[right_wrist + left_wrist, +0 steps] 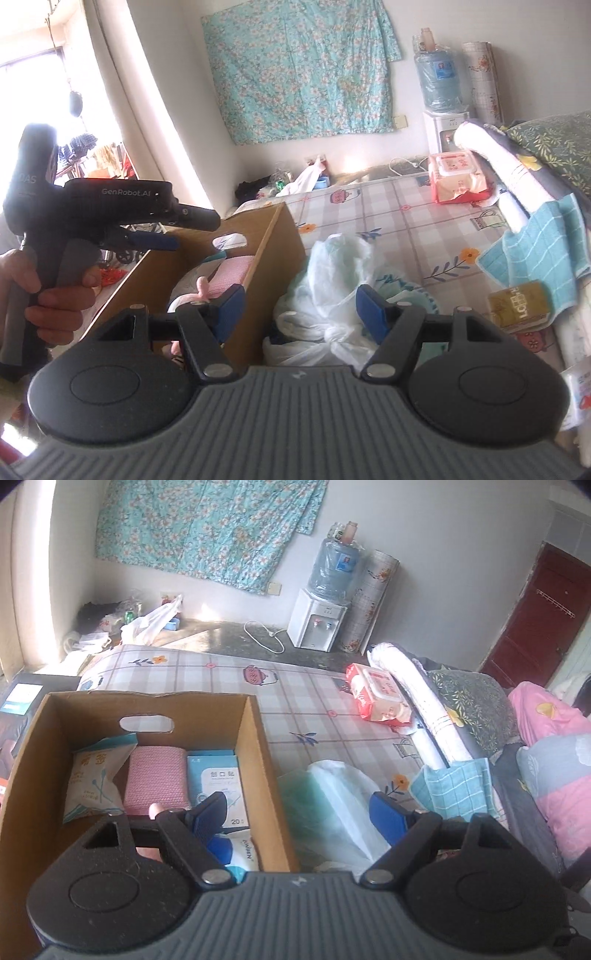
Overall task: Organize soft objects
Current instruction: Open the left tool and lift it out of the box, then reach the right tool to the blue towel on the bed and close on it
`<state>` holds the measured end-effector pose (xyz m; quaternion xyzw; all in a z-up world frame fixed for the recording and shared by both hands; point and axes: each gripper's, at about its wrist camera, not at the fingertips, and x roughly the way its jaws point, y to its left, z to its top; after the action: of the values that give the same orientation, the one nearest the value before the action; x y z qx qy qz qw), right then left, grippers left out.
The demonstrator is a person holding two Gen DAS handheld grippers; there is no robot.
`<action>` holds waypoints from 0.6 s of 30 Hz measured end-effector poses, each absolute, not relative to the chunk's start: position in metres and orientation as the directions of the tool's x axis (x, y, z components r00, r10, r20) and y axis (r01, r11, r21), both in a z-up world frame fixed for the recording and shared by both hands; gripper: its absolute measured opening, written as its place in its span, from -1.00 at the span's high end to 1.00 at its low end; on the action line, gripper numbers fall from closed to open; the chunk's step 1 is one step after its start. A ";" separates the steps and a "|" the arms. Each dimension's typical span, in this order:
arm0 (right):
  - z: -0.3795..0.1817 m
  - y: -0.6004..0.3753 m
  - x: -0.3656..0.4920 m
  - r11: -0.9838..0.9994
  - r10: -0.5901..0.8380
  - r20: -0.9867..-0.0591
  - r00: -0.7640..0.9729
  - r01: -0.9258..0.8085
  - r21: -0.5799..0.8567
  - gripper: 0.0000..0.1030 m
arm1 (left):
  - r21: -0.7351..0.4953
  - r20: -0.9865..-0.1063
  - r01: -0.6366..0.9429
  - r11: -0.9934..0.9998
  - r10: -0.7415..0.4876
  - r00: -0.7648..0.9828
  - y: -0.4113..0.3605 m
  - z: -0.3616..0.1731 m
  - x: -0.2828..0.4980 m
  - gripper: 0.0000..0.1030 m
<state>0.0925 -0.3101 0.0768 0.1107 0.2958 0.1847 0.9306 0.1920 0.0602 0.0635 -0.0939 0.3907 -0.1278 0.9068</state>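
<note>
My right fingers [299, 314] stand open and empty over the knotted plastic bag [332, 295] on the bed beside the cardboard box [273, 254]. It looks light, soft and slippery; I'd pinch the knot. My left fingers [301, 818] gape empty too.

The left gripper [299, 812] points down at a slant, its blue-padded jaws spread wide with nothing pressed between them. From the right wrist view the same tool shows at the left edge, gripped by the left hand [40, 291] around its grey handle, fingers curled and the body raised, its fingers [155, 242] pointing right. The right gripper [297, 308] tilts down less steeply, its jaws parted at a middling width, the pads clear of anything, holding nothing
</note>
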 end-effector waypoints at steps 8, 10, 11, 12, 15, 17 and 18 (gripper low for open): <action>0.062 -0.413 0.148 0.994 0.079 -0.583 0.809 -0.018 0.109 -0.29 | -0.290 -0.758 0.306 0.907 -0.413 0.505 -0.056 0.038 0.242 -0.51; 0.046 -0.437 0.171 0.997 0.016 -0.606 0.795 0.035 0.071 -0.29 | -0.297 -0.777 0.323 0.899 -0.424 0.466 -0.080 0.023 0.256 -0.43; 0.040 -0.445 0.181 0.997 0.000 -0.619 0.786 0.048 0.061 -0.28 | -0.302 -0.784 0.325 0.896 -0.427 0.450 -0.090 0.017 0.263 -0.33; 0.031 -0.454 0.194 0.997 -0.021 -0.635 0.772 0.066 0.047 -0.28 | -0.313 -0.794 0.320 0.894 -0.432 0.428 -0.101 0.009 0.270 -0.29; 0.014 -0.466 0.216 0.995 -0.071 -0.657 0.750 0.095 0.001 -0.27 | -0.345 -0.810 0.324 0.881 -0.454 0.371 -0.126 -0.008 0.288 -0.28; 0.005 -0.474 0.228 0.992 -0.108 -0.660 0.744 0.121 -0.026 -0.27 | -0.370 -0.815 0.312 0.875 -0.467 0.343 -0.141 -0.018 0.302 -0.29; 0.002 -0.477 0.233 0.991 -0.120 -0.659 0.742 0.130 -0.034 -0.27 | -0.383 -0.821 0.310 0.870 -0.474 0.318 -0.150 -0.024 0.310 -0.30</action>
<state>0.2331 -0.4772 0.0016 0.0069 0.3528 -0.0668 0.9333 0.3096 -0.1499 -0.0241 -0.0775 0.5312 -0.2427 0.8080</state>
